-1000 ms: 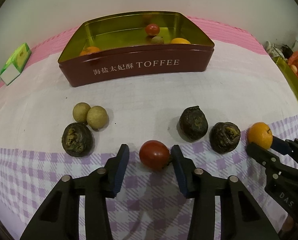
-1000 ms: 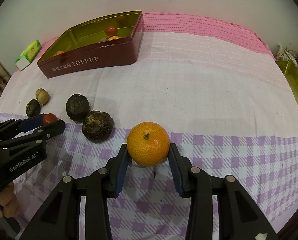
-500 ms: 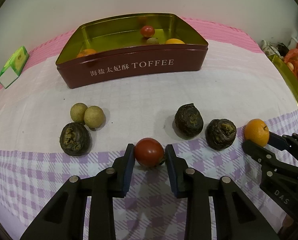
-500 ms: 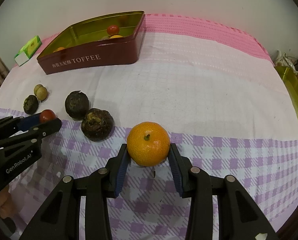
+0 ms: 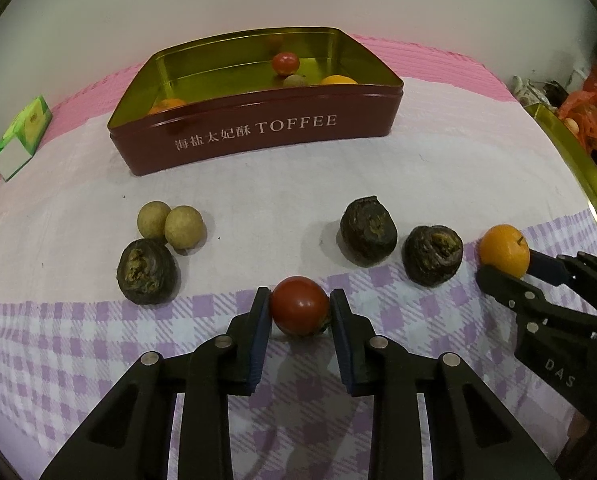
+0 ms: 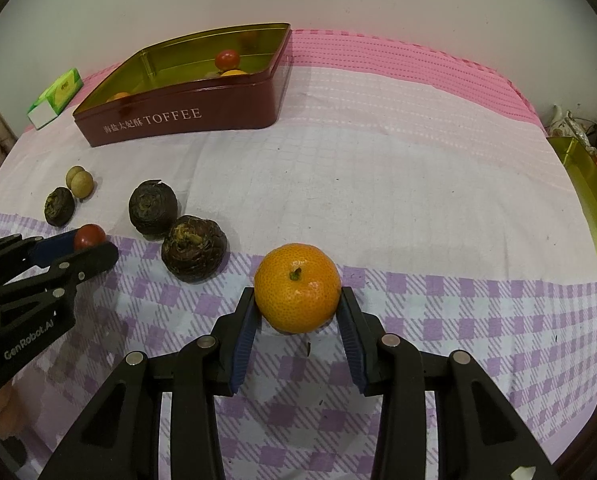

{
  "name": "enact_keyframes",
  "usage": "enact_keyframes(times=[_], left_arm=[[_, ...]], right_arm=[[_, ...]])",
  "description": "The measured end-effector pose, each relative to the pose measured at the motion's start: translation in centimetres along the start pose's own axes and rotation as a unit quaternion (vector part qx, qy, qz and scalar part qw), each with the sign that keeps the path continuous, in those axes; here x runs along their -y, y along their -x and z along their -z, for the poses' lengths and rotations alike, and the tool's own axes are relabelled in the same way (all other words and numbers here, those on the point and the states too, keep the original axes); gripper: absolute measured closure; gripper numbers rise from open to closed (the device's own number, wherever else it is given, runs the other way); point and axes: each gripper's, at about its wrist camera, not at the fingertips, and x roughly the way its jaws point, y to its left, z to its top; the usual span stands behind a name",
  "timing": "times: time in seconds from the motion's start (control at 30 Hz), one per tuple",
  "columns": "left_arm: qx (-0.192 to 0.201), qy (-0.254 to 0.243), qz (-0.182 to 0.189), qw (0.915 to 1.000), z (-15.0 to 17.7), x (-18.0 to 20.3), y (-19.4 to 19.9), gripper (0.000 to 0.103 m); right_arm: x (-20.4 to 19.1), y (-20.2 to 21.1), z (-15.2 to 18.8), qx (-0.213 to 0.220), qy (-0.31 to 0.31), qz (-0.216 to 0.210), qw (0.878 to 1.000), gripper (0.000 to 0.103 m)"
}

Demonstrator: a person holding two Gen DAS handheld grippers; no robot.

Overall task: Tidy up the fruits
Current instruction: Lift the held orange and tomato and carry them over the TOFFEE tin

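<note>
Tomato [image 5: 299, 305] now pinched in my L gripper [image 5: 300, 314], R gripper [image 6: 297, 312] clamps mandarin [image 6: 297, 287]; both ready for toffee tin [image 5: 258, 136] at 12 o'clock.

I am looking at a red tomato [image 5: 299, 305], an orange mandarin [image 6: 297, 287], a maroon gold-lined tin [image 5: 258, 136] and a purple-checked white cloth [image 5: 78, 328].

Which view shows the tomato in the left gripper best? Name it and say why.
The left wrist view. The tomato sits large and central between the left gripper's pads, both touching it. The right wrist view shows it small at the left edge, partly hidden behind a finger.
</note>
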Motion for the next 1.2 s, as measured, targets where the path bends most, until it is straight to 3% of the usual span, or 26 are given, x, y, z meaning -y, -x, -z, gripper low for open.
enact_keyframes(times=[1.2], left_arm=[[0.013,0.045,0.014,0.9988,-1.3,-3.9,2.4,0.072]], right_arm=[[-0.9,2.4,-2.1,-0.004,-0.02,0.001,1.0,0.067]])
